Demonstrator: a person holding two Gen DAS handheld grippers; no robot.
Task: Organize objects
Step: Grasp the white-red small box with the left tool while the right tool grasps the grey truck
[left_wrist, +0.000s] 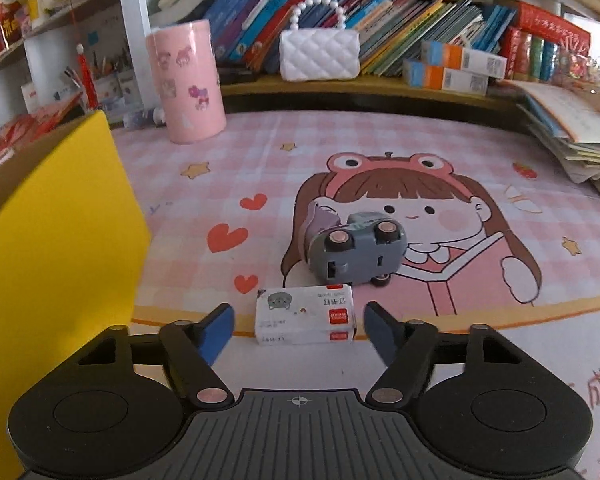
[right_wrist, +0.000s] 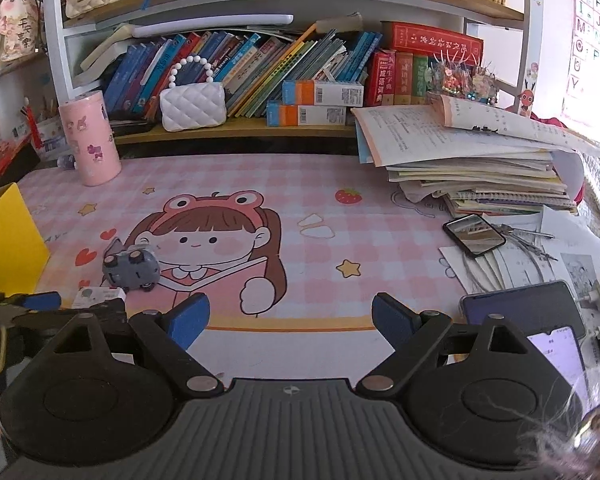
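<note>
Framing one staple box (left_wrist: 305,314) between open left hand-held gripper (left_wrist: 299,331), one toy car (left_wrist: 356,252)

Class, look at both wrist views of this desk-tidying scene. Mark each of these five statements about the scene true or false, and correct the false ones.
1. The left tongs are open, with the small white box lying between their blue fingers. True.
2. The grey toy car stands upright on all its wheels. False: it lies tipped over, its underside and wheels facing the left wrist camera.
3. The right tongs are shut on the pink cylinder. False: they are open and hold nothing; the cylinder stands far off at the back of the desk mat.
4. A white quilted handbag sits on the shelf in front of the books. True.
5. A yellow box stands to the left of the white box. True.
</note>
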